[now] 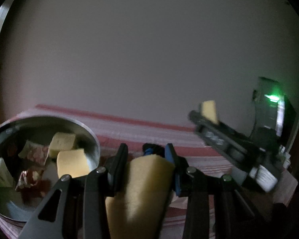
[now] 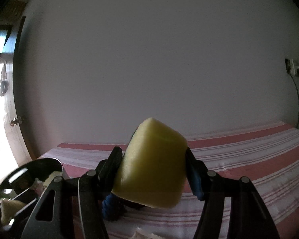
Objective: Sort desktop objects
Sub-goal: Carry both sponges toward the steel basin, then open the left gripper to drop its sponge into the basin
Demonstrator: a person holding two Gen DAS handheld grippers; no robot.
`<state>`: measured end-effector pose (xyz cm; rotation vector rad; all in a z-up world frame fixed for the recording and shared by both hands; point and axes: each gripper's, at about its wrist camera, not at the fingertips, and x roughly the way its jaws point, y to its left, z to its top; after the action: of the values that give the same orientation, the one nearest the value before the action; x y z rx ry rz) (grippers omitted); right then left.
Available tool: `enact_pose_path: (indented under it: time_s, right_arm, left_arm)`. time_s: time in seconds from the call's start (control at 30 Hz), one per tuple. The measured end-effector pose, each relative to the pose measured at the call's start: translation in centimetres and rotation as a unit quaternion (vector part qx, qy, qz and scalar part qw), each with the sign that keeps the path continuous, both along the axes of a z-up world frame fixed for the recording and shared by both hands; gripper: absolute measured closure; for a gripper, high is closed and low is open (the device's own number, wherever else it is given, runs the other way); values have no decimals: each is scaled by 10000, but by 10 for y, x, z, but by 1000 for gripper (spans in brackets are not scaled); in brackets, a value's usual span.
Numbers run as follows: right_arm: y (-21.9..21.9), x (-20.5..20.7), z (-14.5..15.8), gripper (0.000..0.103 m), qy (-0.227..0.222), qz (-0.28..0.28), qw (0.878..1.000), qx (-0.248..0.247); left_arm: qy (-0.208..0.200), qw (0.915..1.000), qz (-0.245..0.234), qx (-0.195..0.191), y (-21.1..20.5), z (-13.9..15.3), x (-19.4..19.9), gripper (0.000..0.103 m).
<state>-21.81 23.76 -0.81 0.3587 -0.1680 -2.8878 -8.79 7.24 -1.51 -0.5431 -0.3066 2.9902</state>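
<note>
At nine o'clock in the left wrist view, a round shiny metal bowl (image 1: 89,137) is holding porous yellow foam cubes (image 1: 72,165) and crinkled foil-wrapped pieces (image 1: 36,152). The left gripper (image 1: 147,159) is clamping a tapered yellow foam block (image 1: 141,187). At three o'clock, the right gripper (image 2: 152,165) is squeezing a spongy yellow cube (image 2: 153,171) above the striped cloth (image 2: 249,159).

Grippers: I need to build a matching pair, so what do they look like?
Both the left gripper and right gripper have black angular linkage arms with silver round pivot pins, triangular cut-outs and flat black fingers with blue pads. A green light glows behind the right one.
</note>
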Motion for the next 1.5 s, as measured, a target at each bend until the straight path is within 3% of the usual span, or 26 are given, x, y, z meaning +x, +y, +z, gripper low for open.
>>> enact_pose_path:
  time_s: [0.13,0.63,0.87,1.0,1.5]
  right_arm:
    - [-11,-3,-4,39,-25,9,10000,93]
    - [25,40,-4,39,0,40,10000,-88]
    - [13,46,-5,39,-60,199,9998,0]
    - [12,50,-5,39,-161,314,9992,-195]
    - [-42,65,4,39,-78,892,9959,-105]
  left_arm:
    - [-307,9994,147,91,-11,-4,-9,65]
    - [-381,9987,322,-72,-27,-6,-4,65]
    - [-310,9989,357,-74,-32,1,6,65]
    - [-272,9986,445,-87,-39,4,11,65]
    - [-289,9946,1000,-22,-83,11,22,65]
